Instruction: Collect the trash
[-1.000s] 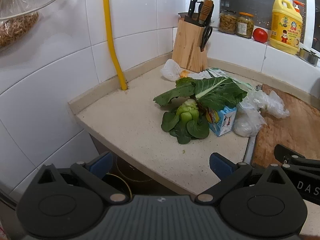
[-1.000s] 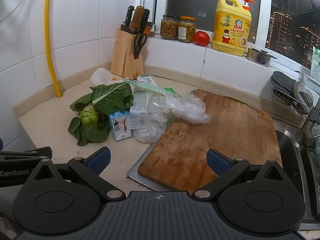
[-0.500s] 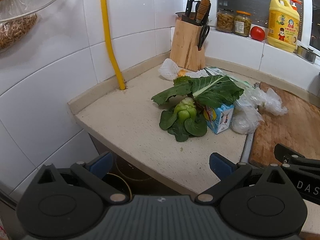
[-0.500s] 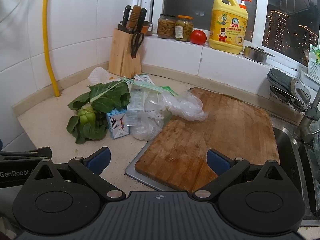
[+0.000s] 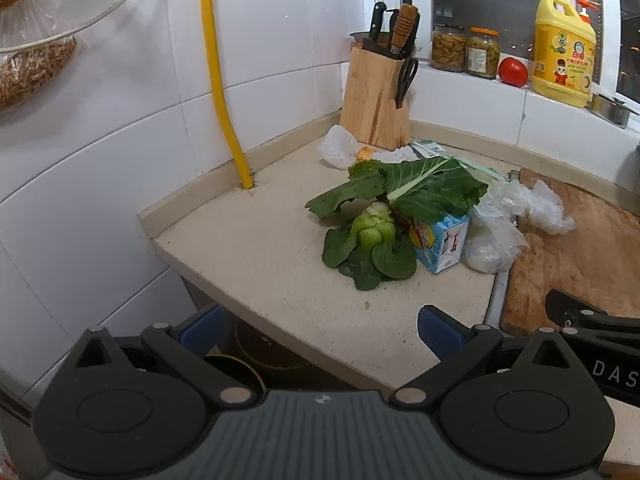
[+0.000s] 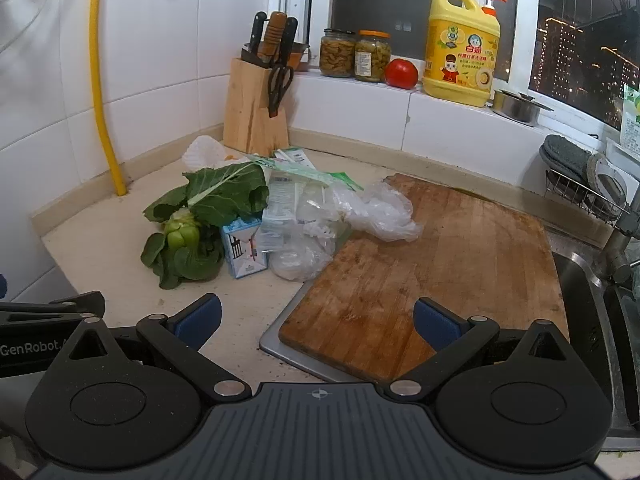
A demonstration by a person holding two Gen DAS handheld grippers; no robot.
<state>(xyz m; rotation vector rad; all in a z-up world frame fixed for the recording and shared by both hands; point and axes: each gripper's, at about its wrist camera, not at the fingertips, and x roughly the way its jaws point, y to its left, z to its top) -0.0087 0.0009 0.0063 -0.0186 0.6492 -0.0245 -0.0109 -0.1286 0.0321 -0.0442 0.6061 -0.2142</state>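
While both my grippers hang short of the trash, nothing is in them: left gripper (image 5: 320, 330) and right gripper (image 6: 316, 320) each have blue pads spread wide. Speckled beige stone counter (image 5: 260, 256), glossy white tile behind. Worn wooden board (image 6: 452, 272), rectangular, scuffed, sits on a metal tray edge. Trash pile lies on the counter left of the board: leafy greens (image 5: 384, 216), dark crinkled leaves with a pale stalk end; crumpled clear bags (image 6: 376, 208), one lapping onto the board; small blue-white carton (image 6: 244, 248) touching greens and bags, print unreadable. Wooden knife block (image 6: 256, 108) in the corner. Yellow detergent jug (image 6: 460, 52) on the sill, Chinese label. "GenRobot" on my left gripper's body.
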